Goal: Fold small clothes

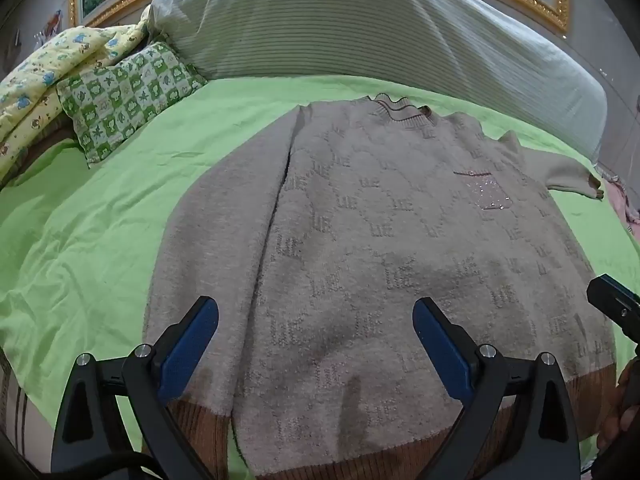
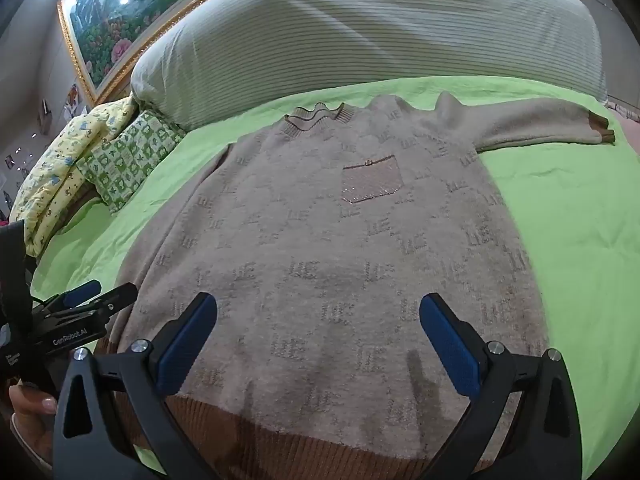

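Observation:
A beige knit sweater (image 1: 380,248) with a brown ribbed hem and a sparkly chest pocket (image 2: 372,182) lies face up on a green bedsheet (image 1: 100,220). Its left sleeve is folded in along the body (image 1: 224,240). Its right sleeve (image 2: 540,124) stretches out sideways with a brown cuff. My left gripper (image 1: 316,344) is open and empty above the hem's left part. My right gripper (image 2: 318,344) is open and empty above the hem's middle. The left gripper also shows at the left edge of the right wrist view (image 2: 80,304).
A large striped bolster (image 1: 360,28) lies across the head of the bed. A green checked pillow (image 1: 124,96) and a yellow patterned quilt (image 1: 48,80) sit at the far left. A gold-framed painting (image 2: 120,20) hangs behind. Green sheet (image 2: 580,240) lies right of the sweater.

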`<state>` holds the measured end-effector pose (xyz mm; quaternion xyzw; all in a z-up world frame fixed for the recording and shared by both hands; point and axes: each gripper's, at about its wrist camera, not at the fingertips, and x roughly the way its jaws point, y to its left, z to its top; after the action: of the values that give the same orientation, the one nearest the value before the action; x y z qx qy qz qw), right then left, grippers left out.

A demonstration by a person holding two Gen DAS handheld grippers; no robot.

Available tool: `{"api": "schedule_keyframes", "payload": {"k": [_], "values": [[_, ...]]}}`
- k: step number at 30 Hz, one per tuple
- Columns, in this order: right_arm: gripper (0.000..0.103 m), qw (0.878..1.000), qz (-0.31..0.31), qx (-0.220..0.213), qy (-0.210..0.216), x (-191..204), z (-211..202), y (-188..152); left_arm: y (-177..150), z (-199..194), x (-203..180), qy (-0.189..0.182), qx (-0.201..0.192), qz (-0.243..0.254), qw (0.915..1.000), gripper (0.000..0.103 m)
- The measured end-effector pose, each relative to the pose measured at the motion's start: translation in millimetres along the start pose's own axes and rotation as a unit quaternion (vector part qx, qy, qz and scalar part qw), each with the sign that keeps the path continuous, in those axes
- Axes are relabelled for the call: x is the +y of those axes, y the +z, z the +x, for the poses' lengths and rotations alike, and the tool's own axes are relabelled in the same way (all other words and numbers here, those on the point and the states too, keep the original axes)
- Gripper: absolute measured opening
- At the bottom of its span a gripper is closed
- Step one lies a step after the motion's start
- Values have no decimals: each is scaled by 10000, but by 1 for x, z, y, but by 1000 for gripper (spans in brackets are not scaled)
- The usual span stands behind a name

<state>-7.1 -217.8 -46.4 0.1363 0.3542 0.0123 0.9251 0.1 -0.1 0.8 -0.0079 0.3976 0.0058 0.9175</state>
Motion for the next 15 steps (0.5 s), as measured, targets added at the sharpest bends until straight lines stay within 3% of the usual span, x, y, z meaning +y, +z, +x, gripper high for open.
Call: {"api": "schedule_keyframes", "payload": {"k": [15], "values": [[101, 9998, 31, -147, 159, 2, -7, 4, 3, 0, -6, 44, -63, 56, 10000, 98]]}}
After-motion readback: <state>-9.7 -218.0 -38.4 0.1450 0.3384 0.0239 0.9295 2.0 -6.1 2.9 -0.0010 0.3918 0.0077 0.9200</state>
